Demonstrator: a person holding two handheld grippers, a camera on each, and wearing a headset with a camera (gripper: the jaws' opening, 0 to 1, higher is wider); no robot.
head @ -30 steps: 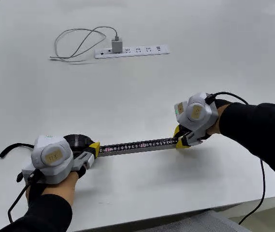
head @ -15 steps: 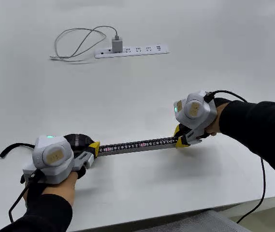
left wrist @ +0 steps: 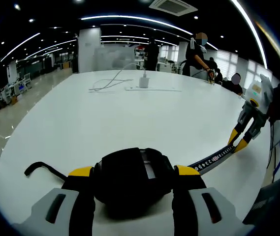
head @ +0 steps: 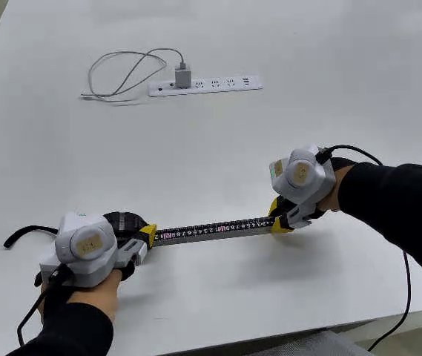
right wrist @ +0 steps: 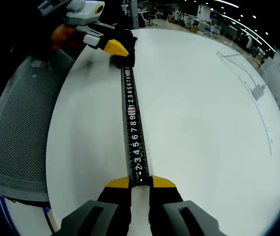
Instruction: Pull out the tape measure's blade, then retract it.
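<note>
The tape measure's black case (head: 124, 223) lies on the white table (head: 218, 148) at the near left, and my left gripper (head: 138, 242) is shut on it. In the left gripper view the case (left wrist: 132, 179) sits between the yellow-tipped jaws of my left gripper (left wrist: 134, 172). The blade (head: 212, 229) is pulled out flat along the table toward the right. My right gripper (head: 276, 216) is shut on the blade's end. In the right gripper view the numbered blade (right wrist: 132, 123) runs from my right gripper (right wrist: 139, 182) up to the case (right wrist: 125, 55).
A white power strip (head: 205, 84) with a charger and a looped cable (head: 122, 70) lies at the back of the table. The case's black strap (head: 21, 233) trails off to the left. The table's near edge (head: 270, 334) is close below both hands.
The whole picture has shifted slightly as the head moved. Both grippers keep their hold, and the pulled-out length of blade looks the same.
</note>
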